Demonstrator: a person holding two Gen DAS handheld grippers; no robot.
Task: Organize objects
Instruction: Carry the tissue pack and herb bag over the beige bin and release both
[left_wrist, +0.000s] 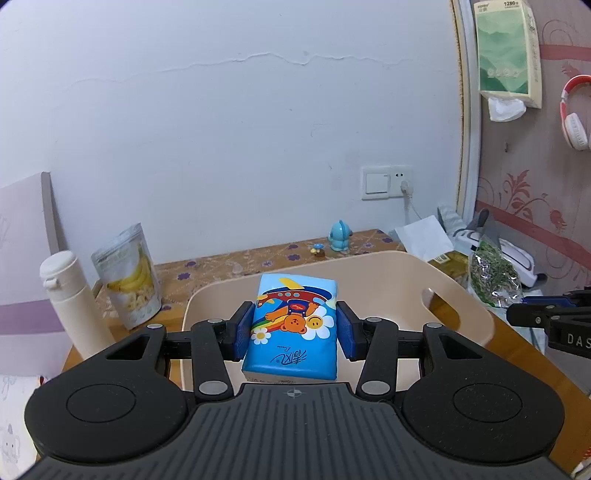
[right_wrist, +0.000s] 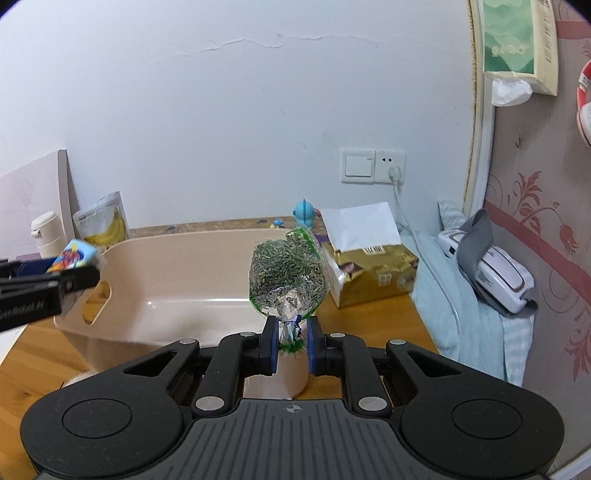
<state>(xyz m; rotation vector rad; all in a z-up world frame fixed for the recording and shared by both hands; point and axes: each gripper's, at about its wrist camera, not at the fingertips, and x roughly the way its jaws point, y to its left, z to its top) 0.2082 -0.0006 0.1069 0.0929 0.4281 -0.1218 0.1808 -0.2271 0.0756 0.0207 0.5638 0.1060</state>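
My left gripper (left_wrist: 294, 332) is shut on a blue tissue pack (left_wrist: 293, 326) printed with a cartoon bear, held in the air over the beige plastic basket (left_wrist: 402, 269). The same pack (right_wrist: 75, 254) shows at the left of the right wrist view, above the basket's (right_wrist: 177, 280) left handle side. My right gripper (right_wrist: 290, 341) is shut on the tied neck of a clear bag of green-grey seeds (right_wrist: 286, 273), held up over the basket's near right corner. That bag (left_wrist: 493, 273) also appears at the right of the left wrist view, beyond the basket's rim.
The basket stands on a wooden table. A white bottle (left_wrist: 72, 306) and a banana-chip pouch (left_wrist: 129, 277) stand left of it. A blue toy figure (left_wrist: 340, 236) sits at the back. A gold box (right_wrist: 373, 273), folded cloth and a white device (right_wrist: 495, 277) lie to the right.
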